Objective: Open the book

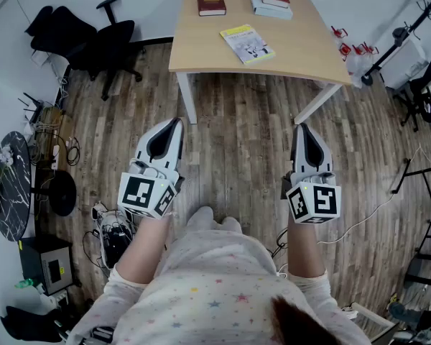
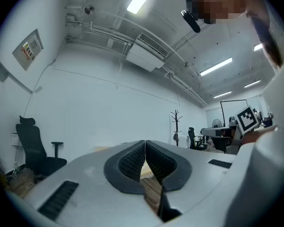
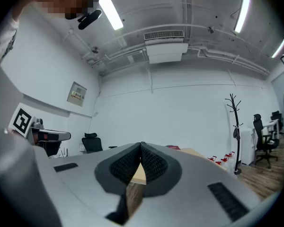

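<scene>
Nothing legible from here: print on the yellow book (image 1: 247, 43) and the wall notice (image 2: 29, 49) is too small to read.

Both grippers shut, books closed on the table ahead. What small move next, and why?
Probably step toward the table: the left gripper and right gripper, shut and empty, hang over the floor well short of it. The yellow book lies nearest.

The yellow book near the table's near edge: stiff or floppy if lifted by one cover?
Probably floppy: the yellow book looks thin and soft-covered beside the thicker dark red book. Likely light, so it may slide on the smooth table when pushed. It lies flat, so tipping seems unlikely.
</scene>
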Demonstrator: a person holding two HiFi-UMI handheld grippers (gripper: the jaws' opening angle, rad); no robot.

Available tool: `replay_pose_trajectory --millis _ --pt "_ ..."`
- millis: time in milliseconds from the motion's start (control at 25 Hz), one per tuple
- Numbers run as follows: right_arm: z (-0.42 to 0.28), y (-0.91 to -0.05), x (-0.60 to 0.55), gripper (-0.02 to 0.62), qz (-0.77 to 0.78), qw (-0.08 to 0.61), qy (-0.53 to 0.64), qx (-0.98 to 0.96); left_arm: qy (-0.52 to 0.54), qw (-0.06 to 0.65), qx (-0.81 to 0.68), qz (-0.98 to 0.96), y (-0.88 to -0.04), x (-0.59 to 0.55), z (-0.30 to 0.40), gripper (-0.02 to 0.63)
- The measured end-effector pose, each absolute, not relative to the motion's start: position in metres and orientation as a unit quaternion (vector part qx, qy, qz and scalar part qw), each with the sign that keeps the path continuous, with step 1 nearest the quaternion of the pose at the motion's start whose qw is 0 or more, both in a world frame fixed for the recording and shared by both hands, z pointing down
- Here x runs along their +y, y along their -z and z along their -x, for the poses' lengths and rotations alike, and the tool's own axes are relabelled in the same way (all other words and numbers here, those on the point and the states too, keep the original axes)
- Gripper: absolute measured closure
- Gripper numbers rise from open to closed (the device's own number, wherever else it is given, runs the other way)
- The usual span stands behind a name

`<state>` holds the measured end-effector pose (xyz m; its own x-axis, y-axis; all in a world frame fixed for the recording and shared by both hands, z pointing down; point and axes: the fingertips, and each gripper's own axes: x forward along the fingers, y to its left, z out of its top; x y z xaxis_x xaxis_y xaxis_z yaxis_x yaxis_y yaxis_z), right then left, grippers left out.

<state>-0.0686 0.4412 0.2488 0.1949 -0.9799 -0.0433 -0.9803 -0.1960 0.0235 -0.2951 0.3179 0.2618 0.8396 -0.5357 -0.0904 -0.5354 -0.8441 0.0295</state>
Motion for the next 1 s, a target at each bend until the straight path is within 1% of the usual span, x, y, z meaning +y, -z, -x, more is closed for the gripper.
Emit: replay_pose_trajectory --millis 200,400,480,520,560,600,640,680,760,800,880,1000 --pt "0.073 -0.248 0.443 0.594 0.774 0.007 -0.022 0.632 0.048 0.003 -0.282 -0.958 -0.262 0.317 0.298 0.592" --pt "0.073 -0.239 0.448 0.594 0.779 0.044 -0.019 0.625 0.041 0.0 -0.277 -0.96 -0.264 0.316 0.296 0.592" --pt "0.074 -0.234 0.447 0.594 0.781 0.048 -0.023 0.622 0.039 -0.001 -0.279 -0.96 -0.263 0.312 0.297 0.591" --pt "0.075 -0.233 0.446 0.58 0.783 0.047 -0.022 0.62 0.038 -0.001 -0.282 -0.959 -0.263 0.31 0.299 0.59" --pt "0.076 -0.234 0.444 0.545 0.785 0.044 -0.02 0.618 0.036 0.0 -0.286 -0.957 -0.264 0.306 0.3 0.586" --pt "0.076 -0.236 0.441 0.501 0.787 0.042 -0.016 0.616 0.033 0.001 -0.291 -0.956 -0.265 0.302 0.302 0.537" --pt "0.075 -0.238 0.438 0.471 0.789 0.041 -0.012 0.612 0.027 0.004 -0.295 -0.955 -0.268 0.298 0.302 0.435" --pt "0.074 -0.241 0.436 0.435 0.792 0.041 -0.008 0.609 0.022 0.007 -0.298 -0.954 -0.27 0.294 0.303 0.368" --pt "0.073 -0.245 0.431 0.375 0.797 0.04 -0.002 0.603 0.019 0.008 -0.299 -0.954 -0.273 0.287 0.305 0.348" --pt "0.073 -0.246 0.428 0.358 0.798 0.041 -0.001 0.601 0.018 0.008 -0.297 -0.955 -0.273 0.284 0.306 0.341" --pt "0.074 -0.246 0.424 0.33 0.799 0.044 -0.001 0.6 0.015 0.008 -0.294 -0.956 -0.274 0.278 0.307 0.334" --pt "0.071 -0.246 0.417 0.319 0.801 0.043 -0.003 0.598 0.011 0.007 -0.293 -0.956 -0.277 0.266 0.306 0.334"
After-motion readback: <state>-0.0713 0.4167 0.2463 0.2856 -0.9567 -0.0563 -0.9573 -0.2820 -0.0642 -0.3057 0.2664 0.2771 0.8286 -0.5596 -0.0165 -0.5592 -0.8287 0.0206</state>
